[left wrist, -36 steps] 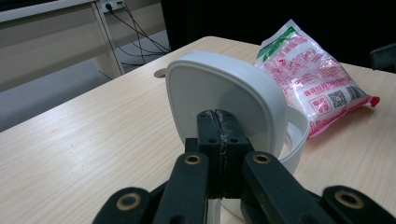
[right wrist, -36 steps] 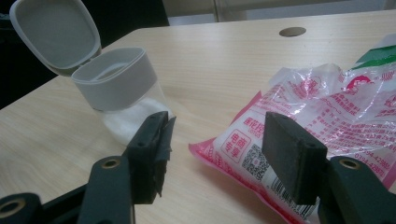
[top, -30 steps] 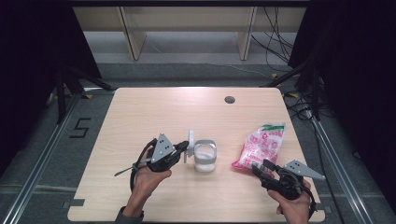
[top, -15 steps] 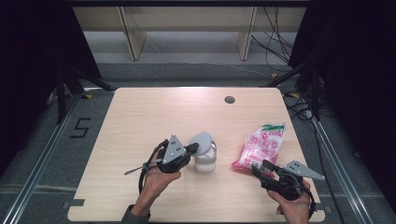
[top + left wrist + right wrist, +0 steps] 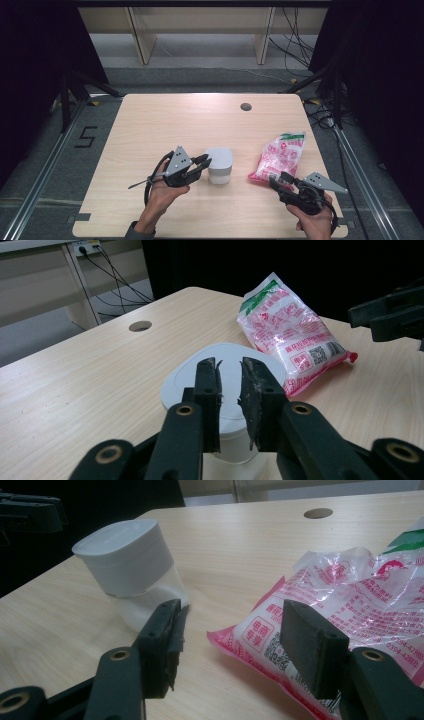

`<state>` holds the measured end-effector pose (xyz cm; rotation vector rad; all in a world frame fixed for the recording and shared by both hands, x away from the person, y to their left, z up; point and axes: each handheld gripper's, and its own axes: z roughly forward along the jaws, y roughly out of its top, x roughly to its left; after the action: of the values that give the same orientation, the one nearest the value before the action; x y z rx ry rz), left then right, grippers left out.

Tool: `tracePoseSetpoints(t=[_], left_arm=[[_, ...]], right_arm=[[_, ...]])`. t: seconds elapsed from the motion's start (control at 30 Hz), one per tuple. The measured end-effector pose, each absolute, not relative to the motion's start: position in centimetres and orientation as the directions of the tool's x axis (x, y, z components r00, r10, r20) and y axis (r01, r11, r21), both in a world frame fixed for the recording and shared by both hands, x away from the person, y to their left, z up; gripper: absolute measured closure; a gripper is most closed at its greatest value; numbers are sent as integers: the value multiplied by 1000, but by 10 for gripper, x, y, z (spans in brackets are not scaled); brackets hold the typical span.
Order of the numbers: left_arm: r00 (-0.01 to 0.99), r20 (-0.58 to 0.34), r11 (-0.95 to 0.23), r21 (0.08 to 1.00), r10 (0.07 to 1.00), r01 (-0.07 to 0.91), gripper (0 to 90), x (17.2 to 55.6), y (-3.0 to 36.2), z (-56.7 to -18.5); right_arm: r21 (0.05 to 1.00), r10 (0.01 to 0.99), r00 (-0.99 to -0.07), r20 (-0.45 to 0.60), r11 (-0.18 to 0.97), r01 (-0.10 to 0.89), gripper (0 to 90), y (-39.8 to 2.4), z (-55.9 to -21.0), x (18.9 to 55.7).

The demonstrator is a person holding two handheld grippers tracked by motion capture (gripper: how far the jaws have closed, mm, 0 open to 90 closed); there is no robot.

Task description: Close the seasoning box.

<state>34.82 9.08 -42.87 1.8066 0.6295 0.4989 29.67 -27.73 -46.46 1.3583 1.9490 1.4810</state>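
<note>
The left hand-held gripper (image 5: 204,162) sits just beside the white lidded container (image 5: 219,165), on its left side, near the middle of the worktop (image 5: 165,120) and a little toward the near edge. In the left gripper view its 2 black jaws stand a narrow gap apart, hovering just above the container's white lid (image 5: 227,371); nothing sits between the pads, and the jaws have just been opening. The container stands upright, with its lid on top and a clear lower body (image 5: 150,602) seen in the right gripper view.

The right hand-held gripper (image 5: 278,181) is near the worktop's near right corner, pointing toward the pink and white snack bag (image 5: 279,156). Its jaws are spread, with the bag's near end lying on the worktop between and just beyond the 2 pads; the right pad (image 5: 311,645) stands in front of the bag's printed face, and whether it touches the plastic I cannot tell. The bag lies flat, its green-topped far end toward the right edge, well apart from the container though near it.

A round cable hole (image 5: 245,106) sits in the worktop close to the far edge, right of centre
</note>
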Motion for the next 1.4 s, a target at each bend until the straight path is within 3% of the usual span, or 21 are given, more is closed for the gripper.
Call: tracePoseSetpoints(t=[0.43,0.5,0.67,0.9,1.03,1.13,1.27,1.4], left_arm=[[769,9,-238,953,639,187,529,343,104,-434],[766,19,-249,951,642,184,501,342,107,-436],[757,26,-259,947,652,191,434,338,114,-439],[738,7,-242,947,675,212,319,335,122,-443],[742,17,-244,949,670,199,291,332,125,-445],[734,22,-252,946,679,206,274,332,127,-448],[731,19,-260,940,682,219,268,331,130,-454],[732,32,-272,939,681,212,278,331,133,-458]], right_arm=[[876,828,-491,269,1,482,425,-277,-465,296],[889,824,-517,232,36,456,424,-280,-465,298],[881,813,-515,273,4,473,398,-277,-466,296],[891,820,-525,228,42,452,382,-277,-466,297],[870,816,-507,279,9,493,374,-275,-465,293],[896,806,-538,244,25,443,370,-275,-468,295],[891,813,-539,220,57,449,371,-276,-467,293],[875,814,-518,262,27,484,371,-274,-467,291]])
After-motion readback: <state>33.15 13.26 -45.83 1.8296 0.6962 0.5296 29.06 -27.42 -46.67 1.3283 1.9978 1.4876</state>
